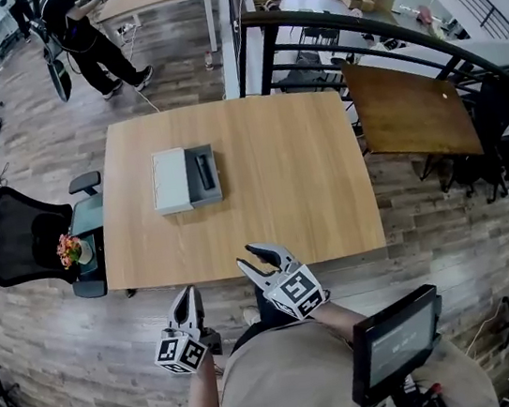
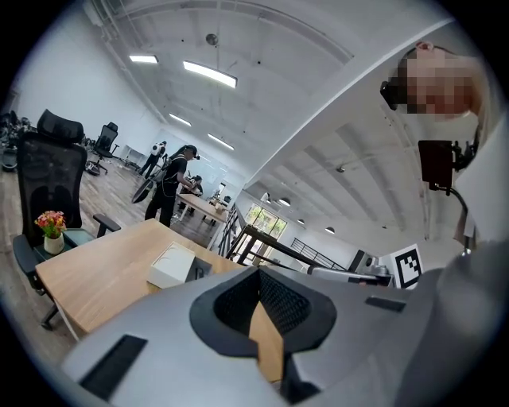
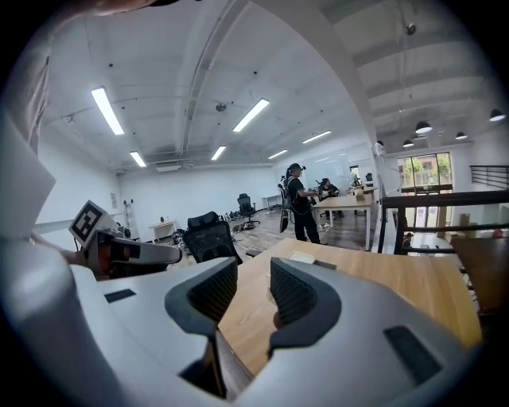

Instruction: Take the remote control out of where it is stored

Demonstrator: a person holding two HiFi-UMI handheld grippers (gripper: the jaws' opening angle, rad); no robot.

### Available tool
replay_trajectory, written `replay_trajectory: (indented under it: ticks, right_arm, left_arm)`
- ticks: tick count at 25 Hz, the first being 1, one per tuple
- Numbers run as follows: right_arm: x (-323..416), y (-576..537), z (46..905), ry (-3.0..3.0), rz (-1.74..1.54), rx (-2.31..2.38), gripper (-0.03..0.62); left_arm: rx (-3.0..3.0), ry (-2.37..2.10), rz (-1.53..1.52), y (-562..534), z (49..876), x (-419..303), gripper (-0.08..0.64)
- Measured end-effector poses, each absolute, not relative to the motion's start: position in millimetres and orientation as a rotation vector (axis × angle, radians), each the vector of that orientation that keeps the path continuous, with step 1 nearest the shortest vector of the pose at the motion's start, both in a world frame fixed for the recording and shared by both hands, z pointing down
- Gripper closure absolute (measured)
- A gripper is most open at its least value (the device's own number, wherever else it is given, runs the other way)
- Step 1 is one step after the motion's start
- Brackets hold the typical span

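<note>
The left gripper's [image 2: 257, 274] 2 jaws meet at their tips with nothing between them. It hangs just off the near edge of the table [image 1: 309, 190], short of the wood. The right gripper [image 3: 253, 270] has its jaws apart, and only bare tabletop shows through the gap. It is also at the near edge, a little further in than the left one.

Left of the table stands a black office chair [image 1: 27, 236]. On the table's left half, well away from both grippers, sits 1 grey box [image 1: 206, 198]. Its lid [image 1: 170, 180] is folded flat to the left, so the storage is already open. The remote control [image 1: 204, 170] lies in the right-hand tray as a slim dark bar, with its long axis pointing away from the person.

The remote is probably light, stiff and smooth plastic, so it is not fragile but could slide in a loose pinch. The best hold looks to be across its narrow width near the middle, coming down from above with the jaws either side of its long edges. The tray walls seem close, so there may be little room for the pads. The box itself looks light and may shift or lift with the remote, so the closed left gripper could press down on the lid.
</note>
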State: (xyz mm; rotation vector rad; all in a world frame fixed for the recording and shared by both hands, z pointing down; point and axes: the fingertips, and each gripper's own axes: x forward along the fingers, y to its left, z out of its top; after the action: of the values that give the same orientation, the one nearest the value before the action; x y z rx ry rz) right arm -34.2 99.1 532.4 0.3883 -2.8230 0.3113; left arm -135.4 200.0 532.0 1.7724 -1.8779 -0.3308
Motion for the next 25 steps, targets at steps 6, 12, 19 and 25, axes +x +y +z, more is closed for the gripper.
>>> replay_trajectory:
  ticks: [6,12,19,25]
  right_arm:
    - [-59.5,43.2,524.7,-2.84,0.284,0.377,0.456]
    - [-68.3,-9.6,516.1,-2.871,0.305,0.385,0.456]
    - [-70.4,-53.7,532.2,-2.825,0.325,0.373,0.456]
    - [-93.6,-74.9,556.9,-2.767,0.313,0.401,0.456]
  left_arm:
    - [1.753,-1.905,-0.3,156.5,527.3,-159.6,0.566]
    - [1.756,-1.918,-0.274,107.7,515.2,-162.4,0.566]
    - [1.758,-1.871,-0.268,60.6,509.6,-150.2,0.566]
    - [1.772,-1.808,-0.256,39.8,527.9,-175.6,0.566]
